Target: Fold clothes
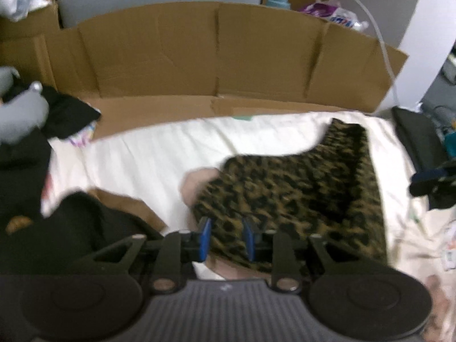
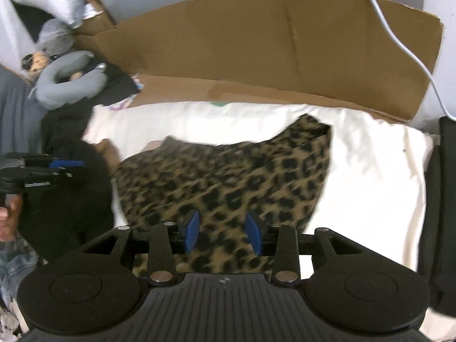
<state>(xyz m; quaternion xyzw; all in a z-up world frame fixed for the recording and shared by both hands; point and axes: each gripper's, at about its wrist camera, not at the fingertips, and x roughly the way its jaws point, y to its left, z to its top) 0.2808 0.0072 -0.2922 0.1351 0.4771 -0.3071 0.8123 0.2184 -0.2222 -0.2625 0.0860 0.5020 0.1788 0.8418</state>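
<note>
- Leopard garment (image 2: 228, 171) lies on a white sheet (image 2: 370, 185), centre to lower centre in the right wrist view, centre-right in the left wrist view (image 1: 299, 193).
- A pale pink lining or second cloth (image 1: 196, 182) peeks out at the garment's left edge in the left view.
- Left gripper (image 1: 226, 239): blue pads part-open with a moderate gap; leopard cloth sits between them at its near edge, but blur hides whether they are actually pinching it. Can't tell.
- Right gripper (image 2: 223, 232): pads apart, wider gap, over the garment's near part; cloth shows in the gap and the pads don't appear to press it.
- Left gripper also shows at the left edge of the right view (image 2: 42, 171), held by a hand (image 2: 8, 216).
- White sheet covers the work surface; wrinkled, and cluttered at the lower right of the left view.
- Flattened cardboard (image 2: 270, 42) stands as a wall behind the sheet and folds forward under its far edge.
- White cable (image 2: 399, 42) hangs across the cardboard, upper right.
- Dark clothes pile (image 1: 71, 236) at left, next to the sheet.
- Grey neck pillow (image 2: 68, 88) on dark cloth, upper left of the right view.
- Black item (image 2: 439, 213) along the right edge of the sheet.
- Bottle and bags (image 1: 327, 8) behind the cardboard, top; too blurred to identify.
</note>
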